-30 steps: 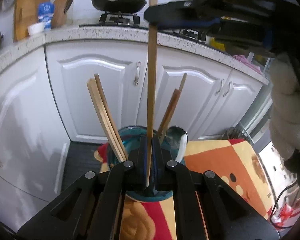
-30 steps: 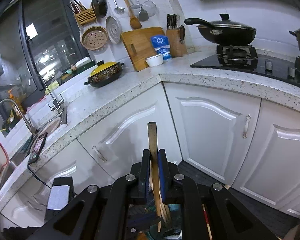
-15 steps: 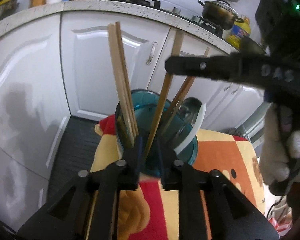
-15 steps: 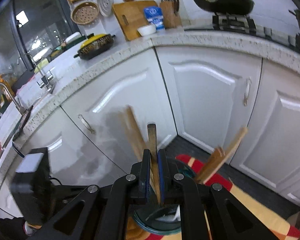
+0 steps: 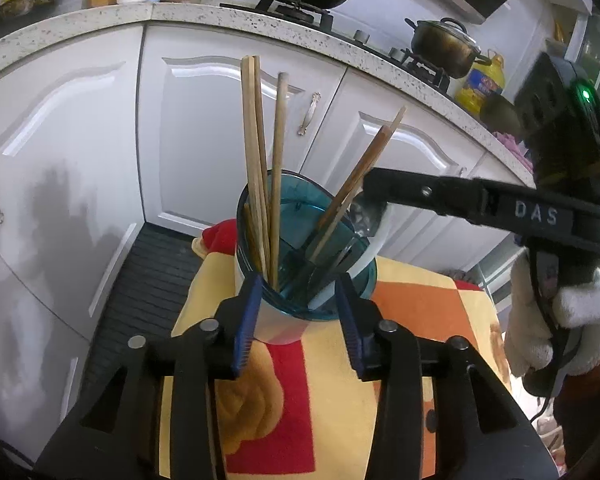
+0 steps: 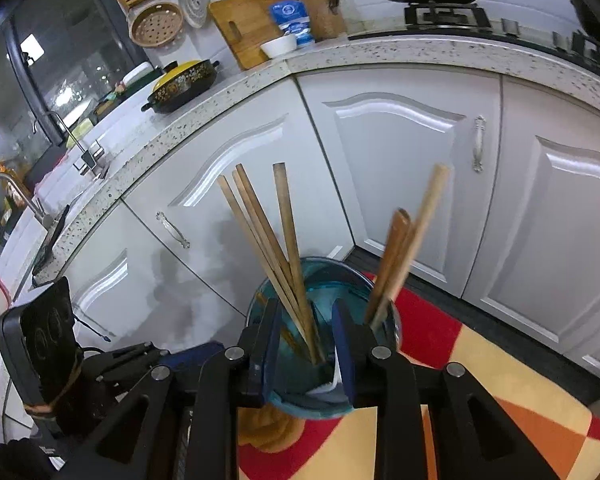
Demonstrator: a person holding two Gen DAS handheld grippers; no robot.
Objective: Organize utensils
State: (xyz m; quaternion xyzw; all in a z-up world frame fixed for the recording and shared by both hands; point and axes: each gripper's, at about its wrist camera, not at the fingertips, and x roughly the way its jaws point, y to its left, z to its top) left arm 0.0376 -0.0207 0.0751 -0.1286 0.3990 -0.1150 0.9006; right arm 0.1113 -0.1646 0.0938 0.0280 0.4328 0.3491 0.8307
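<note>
Blue cup (image 5: 306, 280) w/ chopsticks (image 5: 256, 152) stands upright on the patterned cloth (image 5: 420, 316), right ahead of the left tongs (image 5: 298, 316), its near rim between their blue pads. Sticks lean in two bunches: one toward the left rim, one toward the right. A white spoon (image 5: 374, 240) rests against the right rim. Left tongs spread and opening, pinching nothing. Right tongs (image 6: 306, 344) over the cup rim, jaws opening, sticks loose in the gap. Gloved hand (image 5: 560, 320) holds the right unit. White cabinets (image 5: 204, 120) beyond the cup.
</note>
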